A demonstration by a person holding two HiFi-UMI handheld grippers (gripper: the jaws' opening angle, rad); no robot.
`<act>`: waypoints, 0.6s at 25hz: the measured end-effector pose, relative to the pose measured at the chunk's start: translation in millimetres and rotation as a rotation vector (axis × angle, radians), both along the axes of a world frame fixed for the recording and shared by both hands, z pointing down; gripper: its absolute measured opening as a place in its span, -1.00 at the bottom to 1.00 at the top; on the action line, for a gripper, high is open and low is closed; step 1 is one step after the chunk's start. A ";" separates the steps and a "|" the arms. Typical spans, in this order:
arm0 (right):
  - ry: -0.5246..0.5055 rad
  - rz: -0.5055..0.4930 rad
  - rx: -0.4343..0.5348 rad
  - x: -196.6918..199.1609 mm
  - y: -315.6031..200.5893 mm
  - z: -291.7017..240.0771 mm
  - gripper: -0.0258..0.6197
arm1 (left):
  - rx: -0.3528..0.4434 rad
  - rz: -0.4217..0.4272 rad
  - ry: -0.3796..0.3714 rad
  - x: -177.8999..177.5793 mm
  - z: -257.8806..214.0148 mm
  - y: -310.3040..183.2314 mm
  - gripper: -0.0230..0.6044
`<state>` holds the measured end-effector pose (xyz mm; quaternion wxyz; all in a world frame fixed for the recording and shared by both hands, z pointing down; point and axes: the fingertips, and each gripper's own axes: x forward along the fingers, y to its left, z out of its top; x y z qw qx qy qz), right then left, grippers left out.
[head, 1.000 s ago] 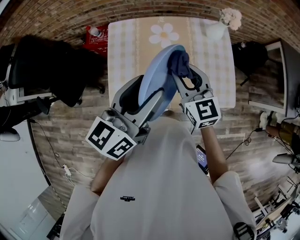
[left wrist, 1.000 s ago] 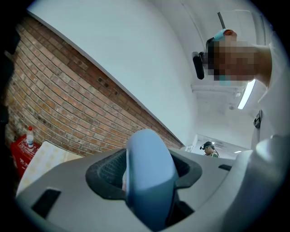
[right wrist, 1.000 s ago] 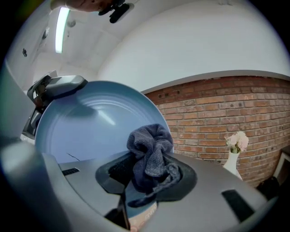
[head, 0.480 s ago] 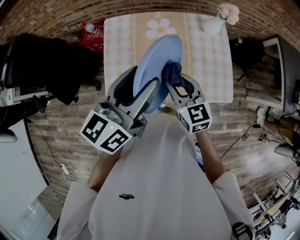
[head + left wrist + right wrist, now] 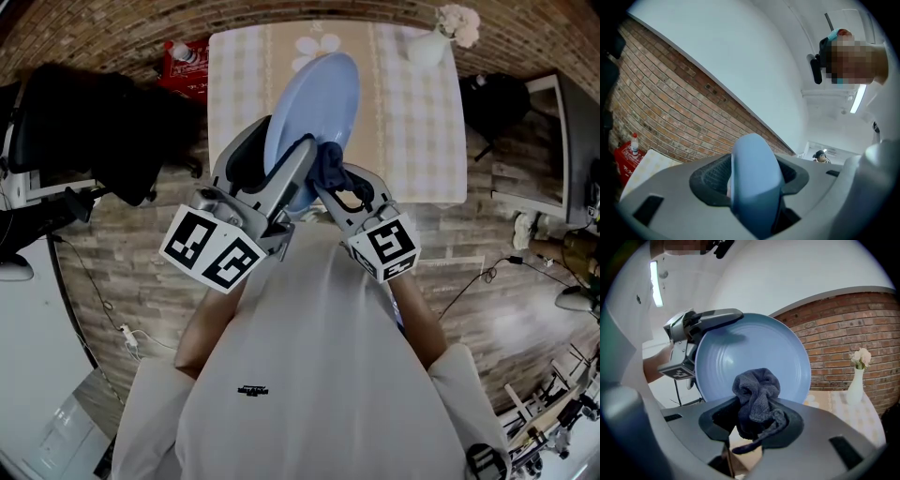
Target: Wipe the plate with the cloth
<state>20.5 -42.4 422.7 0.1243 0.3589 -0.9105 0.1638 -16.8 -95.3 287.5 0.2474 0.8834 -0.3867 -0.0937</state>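
Right tool [image 5: 336,187], clamped on the cloth [image 5: 757,397], just slid down the plate [image 5: 323,94] from far rim to near one, so looks like one pass done. Left tool [image 5: 279,157] grips the plate's edge, held above the worktop [image 5: 422,122].

pale blue round plate [image 5: 319,103] tilted up on edge in the air; dark grey cloth [image 5: 757,394], bunched, against its face.
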 end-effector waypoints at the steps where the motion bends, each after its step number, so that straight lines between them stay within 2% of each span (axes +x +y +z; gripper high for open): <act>1: -0.009 -0.020 -0.001 -3.7 4.3 -2.3 -0.43 | 0.002 -0.001 -0.008 0.7 1.4 0.2 -0.14; 6: -0.130 -0.133 -0.024 -21.2 20.6 -20.0 -0.43 | -0.001 0.006 -0.045 2.9 10.5 0.0 -0.14; 9: -0.160 -0.188 0.008 -28.5 26.4 -34.2 -0.43 | -0.008 0.011 -0.051 3.3 14.4 1.2 -0.14; 15: -0.247 -0.168 0.017 -23.8 19.9 -50.1 -0.43 | -0.015 0.049 -0.062 7.4 19.0 6.6 -0.14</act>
